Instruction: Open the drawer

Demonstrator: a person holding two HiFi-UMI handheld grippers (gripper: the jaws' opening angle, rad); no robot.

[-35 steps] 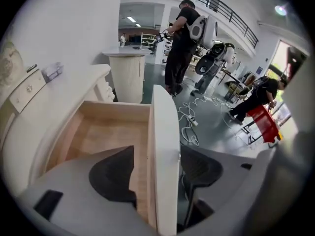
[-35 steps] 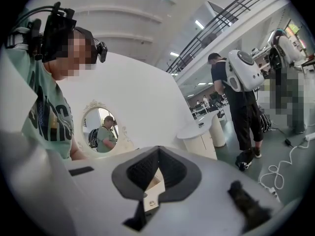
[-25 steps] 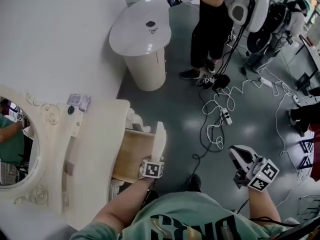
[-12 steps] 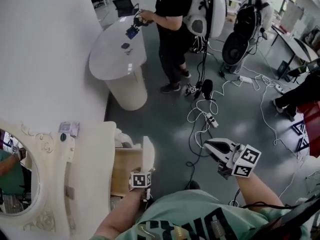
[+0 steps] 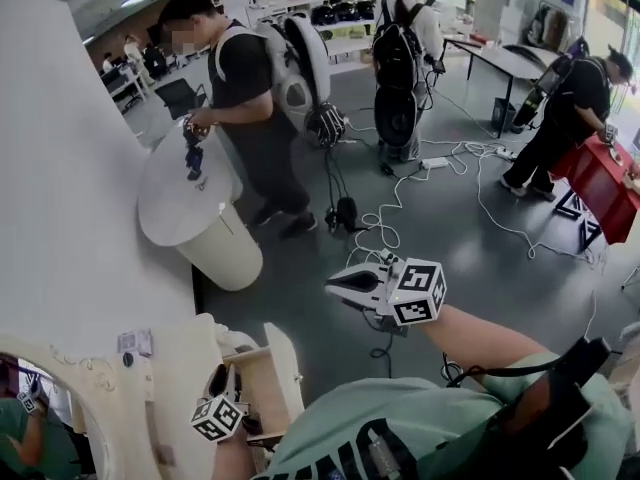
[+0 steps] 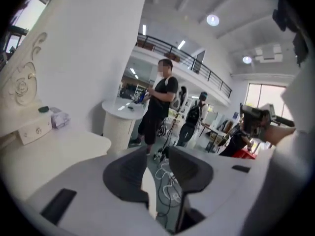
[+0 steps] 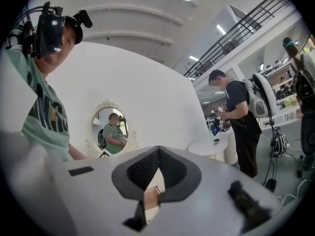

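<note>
hovering above the open drawer [image 5: 285, 366], left claw [image 6: 158, 156], jaws just closing, grips nothing.

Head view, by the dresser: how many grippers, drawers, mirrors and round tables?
Grippers: 2 (left gripper, jaws just closing, nothing between them; right gripper)
Drawer: 1
Mirror: 1
Round table: 1
Total: 5

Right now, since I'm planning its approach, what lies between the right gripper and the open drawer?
Nothing but bare grey floor, as the head view shows, between the right gripper and the drawer with its pulled-out front.
</note>
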